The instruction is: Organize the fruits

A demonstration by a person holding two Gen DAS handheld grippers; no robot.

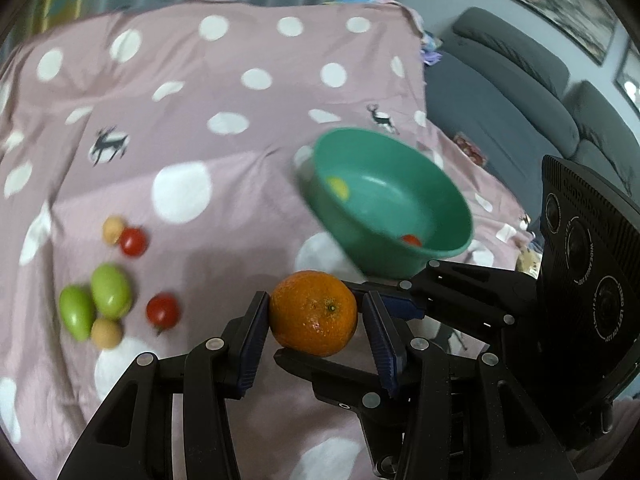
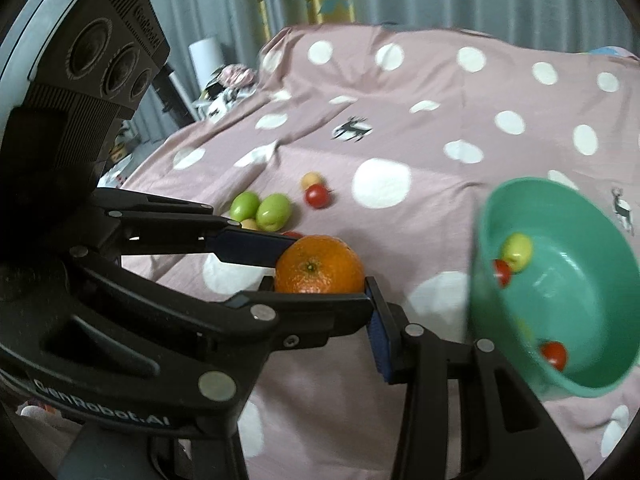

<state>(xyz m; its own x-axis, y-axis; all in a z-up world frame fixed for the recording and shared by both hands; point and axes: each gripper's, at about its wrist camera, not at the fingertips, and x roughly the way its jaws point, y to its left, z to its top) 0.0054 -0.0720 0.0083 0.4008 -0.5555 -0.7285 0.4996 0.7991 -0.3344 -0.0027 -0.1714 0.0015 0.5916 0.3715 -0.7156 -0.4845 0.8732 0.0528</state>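
Note:
An orange (image 1: 313, 313) sits between the blue pads of my left gripper (image 1: 314, 328), which is shut on it above the pink dotted cloth. In the right wrist view the same orange (image 2: 319, 265) shows between the left gripper's fingers, which cross the frame from the left. My right gripper's fingers (image 1: 394, 300) reach in from the right behind the orange; its own jaws are mostly hidden. A green bowl (image 1: 440, 236) stands tilted to the right, holding small red and yellow-green fruit (image 2: 517, 252). Two green fruits (image 1: 110, 290), red tomatoes (image 1: 163, 311) and small tan fruits lie on the cloth at left.
The pink polka-dot cloth (image 1: 224, 92) covers a table. A grey sofa (image 1: 520, 92) stands to the right beyond the table edge. Curtains hang behind. Clutter lies past the cloth's left edge in the right wrist view (image 2: 228, 80).

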